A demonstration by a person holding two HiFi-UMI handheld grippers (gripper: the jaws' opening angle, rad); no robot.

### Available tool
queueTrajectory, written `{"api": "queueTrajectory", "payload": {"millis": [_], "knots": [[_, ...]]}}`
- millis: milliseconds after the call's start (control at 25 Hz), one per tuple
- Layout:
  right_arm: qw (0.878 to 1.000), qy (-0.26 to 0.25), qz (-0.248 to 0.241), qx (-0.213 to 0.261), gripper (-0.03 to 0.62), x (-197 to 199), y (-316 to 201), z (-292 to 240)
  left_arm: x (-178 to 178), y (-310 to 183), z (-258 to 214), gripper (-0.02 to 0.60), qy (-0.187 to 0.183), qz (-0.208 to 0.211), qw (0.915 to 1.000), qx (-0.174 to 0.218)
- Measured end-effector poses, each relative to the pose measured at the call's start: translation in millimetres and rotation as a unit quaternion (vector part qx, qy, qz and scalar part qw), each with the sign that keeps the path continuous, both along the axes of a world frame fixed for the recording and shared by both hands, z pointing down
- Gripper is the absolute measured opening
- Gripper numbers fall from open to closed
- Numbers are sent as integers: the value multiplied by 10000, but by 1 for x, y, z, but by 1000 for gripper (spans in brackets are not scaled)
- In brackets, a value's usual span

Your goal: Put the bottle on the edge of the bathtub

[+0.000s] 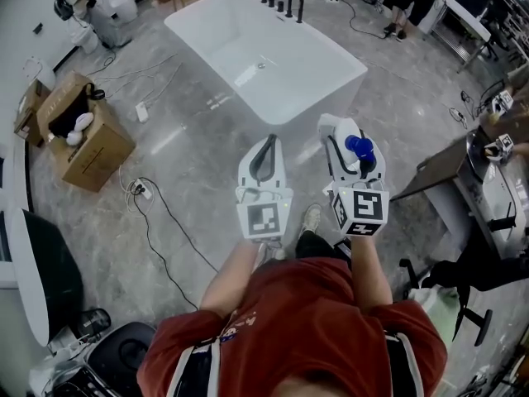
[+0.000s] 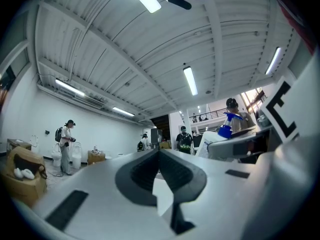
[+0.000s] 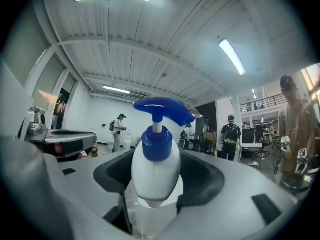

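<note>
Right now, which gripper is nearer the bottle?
Right. The right gripper has its fingers shut on the bottle; the left gripper is apart from it, on its left, fingers together and empty.

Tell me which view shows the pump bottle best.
Right gripper view: the pump bottle fills the centre, with its white body and blue pump head clear, clamped in the right gripper. The head view shows only its blue top above that gripper. The left gripper view catches it small, off to the right.
</note>
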State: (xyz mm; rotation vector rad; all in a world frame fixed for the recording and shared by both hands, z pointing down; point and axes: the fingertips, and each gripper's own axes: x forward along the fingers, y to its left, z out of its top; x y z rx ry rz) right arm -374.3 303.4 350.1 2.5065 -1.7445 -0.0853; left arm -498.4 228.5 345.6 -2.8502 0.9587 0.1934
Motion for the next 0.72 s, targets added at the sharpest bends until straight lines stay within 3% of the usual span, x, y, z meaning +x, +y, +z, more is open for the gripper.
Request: {"api": "queueTrajectory", "payload": {"millis": [240, 720], "knots": [[10000, -21, 20, 28, 272, 19, -16, 3, 19, -16, 2, 15, 65, -12, 10000, -73], [9997, -221, 37, 83, 272, 90, -49, 7, 90, -46, -7, 17, -10, 97, 9999, 67]]}}
